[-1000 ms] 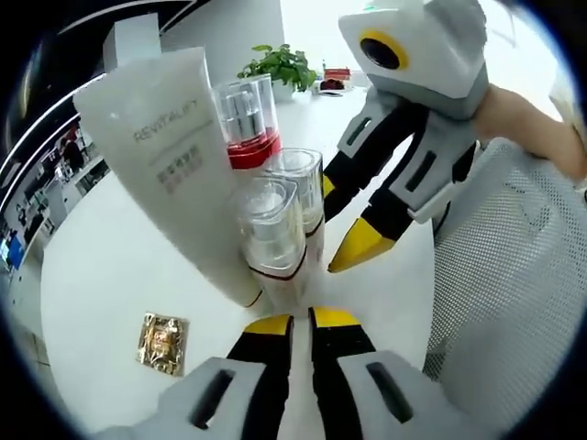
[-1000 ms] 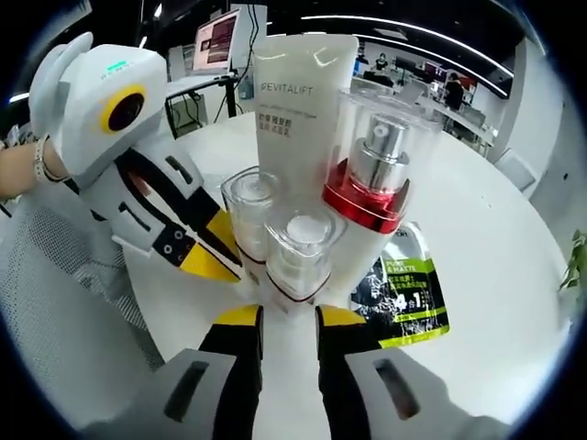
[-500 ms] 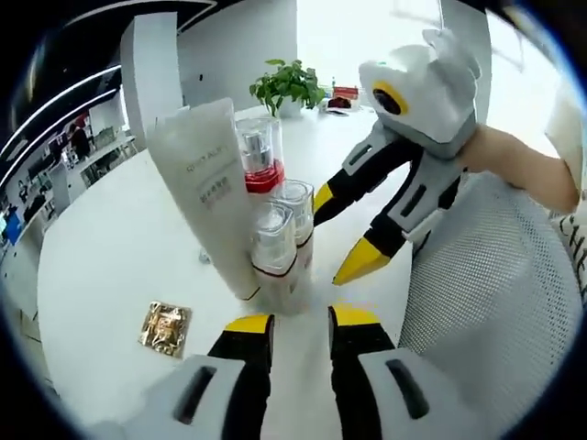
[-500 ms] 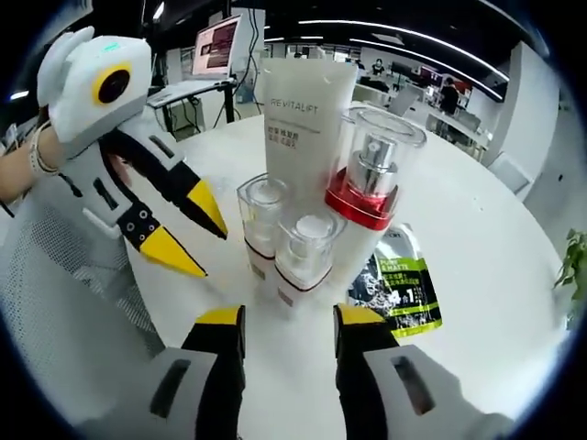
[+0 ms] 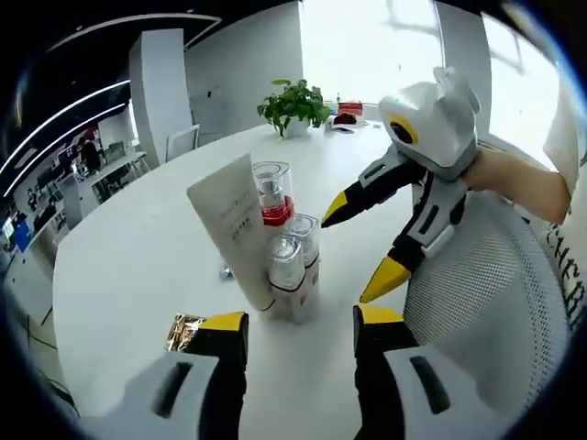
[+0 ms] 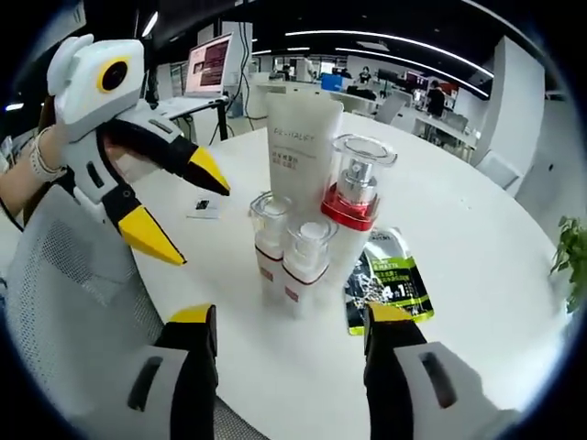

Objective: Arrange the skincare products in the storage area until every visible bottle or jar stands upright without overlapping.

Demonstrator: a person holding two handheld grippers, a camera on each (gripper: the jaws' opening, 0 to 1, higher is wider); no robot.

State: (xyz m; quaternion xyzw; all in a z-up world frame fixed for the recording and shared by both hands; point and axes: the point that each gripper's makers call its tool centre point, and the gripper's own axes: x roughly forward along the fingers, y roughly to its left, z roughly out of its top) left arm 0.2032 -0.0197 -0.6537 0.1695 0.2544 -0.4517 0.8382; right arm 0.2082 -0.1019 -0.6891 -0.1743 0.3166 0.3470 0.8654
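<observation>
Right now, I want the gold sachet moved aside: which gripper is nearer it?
Left. The left gripper has one jaw beside the sachet; the right gripper is past the bottles.

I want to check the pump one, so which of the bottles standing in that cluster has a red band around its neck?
The tallest clear-capped bottle, standing beside the white tube; the two small bottles in front have clear caps without that red collar.
</observation>
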